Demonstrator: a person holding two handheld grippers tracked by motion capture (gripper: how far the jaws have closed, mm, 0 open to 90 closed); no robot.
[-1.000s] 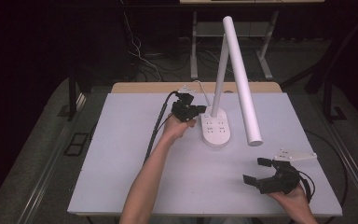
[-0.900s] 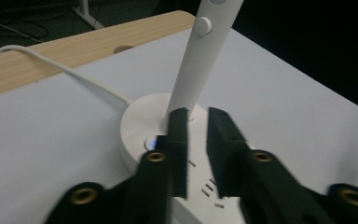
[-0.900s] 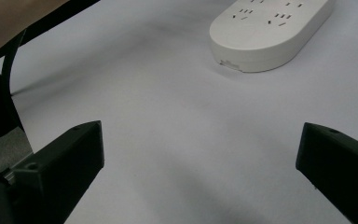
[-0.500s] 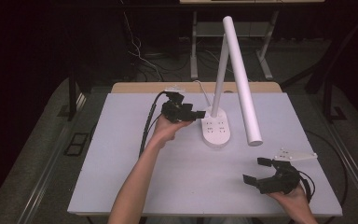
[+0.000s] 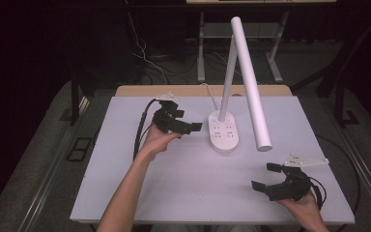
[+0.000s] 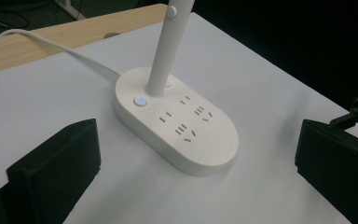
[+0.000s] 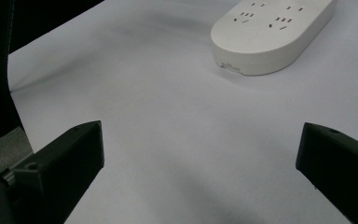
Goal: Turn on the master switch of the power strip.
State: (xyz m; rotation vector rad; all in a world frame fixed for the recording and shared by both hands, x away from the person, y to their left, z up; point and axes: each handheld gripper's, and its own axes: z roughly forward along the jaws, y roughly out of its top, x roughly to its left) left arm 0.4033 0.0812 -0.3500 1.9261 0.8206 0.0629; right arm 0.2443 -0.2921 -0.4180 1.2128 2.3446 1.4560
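Now we hold the left hand-held gripper (image 5: 187,126) jaws wide apart and empty, just beside the white lamp base (image 5: 223,133) standing mid-table (image 5: 125,183), its button (image 6: 141,101) glowing blue; our right hand-held gripper (image 5: 268,179) rests well apart near the front edge, likewise agape and empty

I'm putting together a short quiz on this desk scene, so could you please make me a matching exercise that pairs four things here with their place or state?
Column one:
1. left hand-held gripper
2. right hand-held gripper
3. lamp base
4. small round button on the base

Column two:
A. lit blue
B. white oval with sockets on top, a white cable leading off its far end
C. open, held just left of the base
D. open, near the table's front right corner

Pairs: 1-C, 2-D, 3-B, 4-A
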